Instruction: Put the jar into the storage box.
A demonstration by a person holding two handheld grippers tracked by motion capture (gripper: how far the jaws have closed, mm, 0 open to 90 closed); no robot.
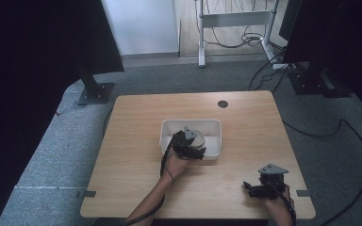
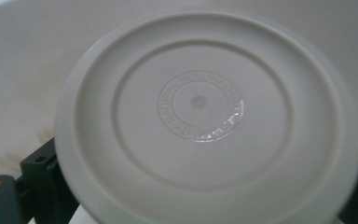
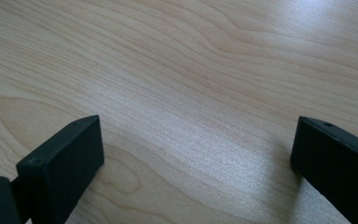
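Observation:
A round white lidded container [image 2: 200, 116] with raised lettering around the lid's centre sits between the black jaws of my left gripper [image 1: 192, 142], which is shut on it. The container [image 1: 197, 136] is inside a white rectangular bin [image 1: 215, 124] at the middle of the wooden table [image 1: 132, 141], towards the bin's left half. My right gripper [image 1: 248, 187] rests low over the table near the front right corner. Its jaws stand wide apart and open [image 3: 196, 154], with bare wood between them.
A dark round hole [image 1: 223, 104] marks the table's far edge. Black stands [image 1: 94, 89] and cables [image 1: 349, 136] lie on the grey carpet around the table. A white desk frame [image 1: 235, 23] stands at the back.

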